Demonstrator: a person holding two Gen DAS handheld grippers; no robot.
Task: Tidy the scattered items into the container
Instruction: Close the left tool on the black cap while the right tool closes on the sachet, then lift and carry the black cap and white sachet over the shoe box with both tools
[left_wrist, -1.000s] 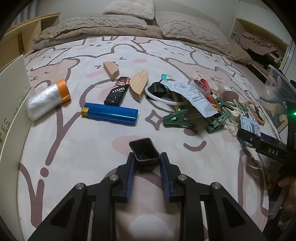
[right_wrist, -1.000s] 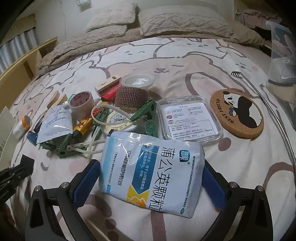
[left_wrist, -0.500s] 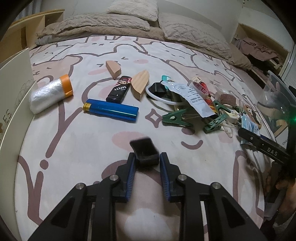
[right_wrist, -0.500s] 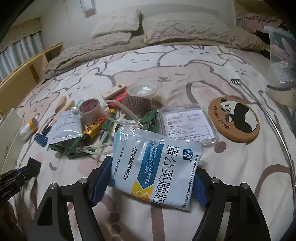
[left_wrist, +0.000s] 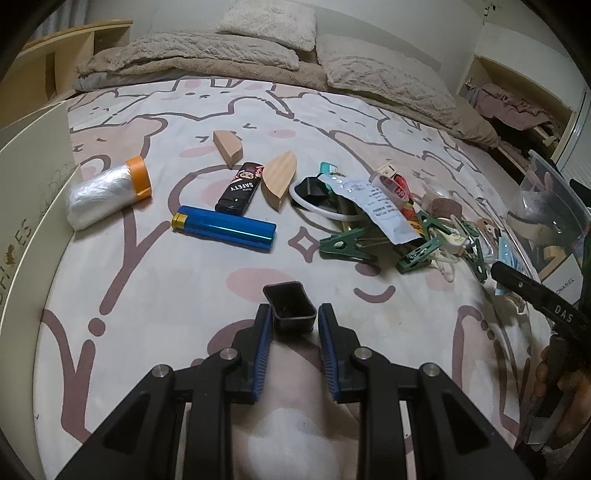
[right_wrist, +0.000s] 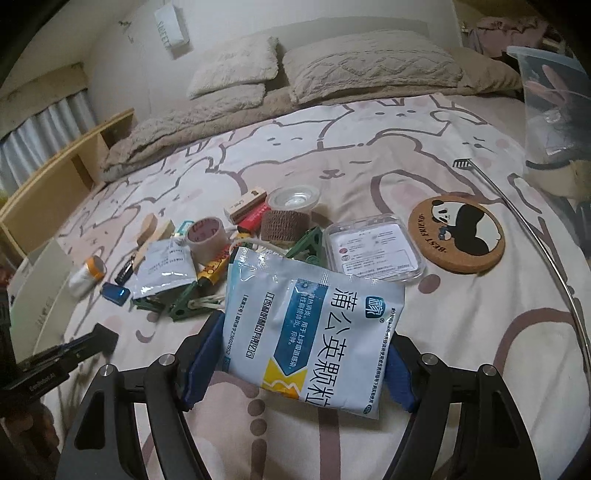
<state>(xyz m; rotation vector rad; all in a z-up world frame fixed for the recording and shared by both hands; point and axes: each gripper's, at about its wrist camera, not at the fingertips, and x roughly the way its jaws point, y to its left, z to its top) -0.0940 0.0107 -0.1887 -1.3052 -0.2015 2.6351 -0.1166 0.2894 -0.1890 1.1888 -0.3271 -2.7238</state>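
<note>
Sachet (right_wrist: 306, 325) pinched between right claw (right_wrist: 295, 358) pads, black cap (left_wrist: 290, 306) in left claw (left_wrist: 294, 325)

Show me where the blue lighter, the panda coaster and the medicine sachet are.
blue lighter (left_wrist: 224, 228), left wrist view, middle of its body
panda coaster (right_wrist: 457, 233), right wrist view, panda print
medicine sachet (right_wrist: 314, 325), right wrist view, printed front

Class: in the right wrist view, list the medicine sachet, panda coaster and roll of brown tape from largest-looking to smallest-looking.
1. Medicine sachet, though it is nearest the camera, which enlarges it.
2. Panda coaster.
3. Roll of brown tape.
</note>
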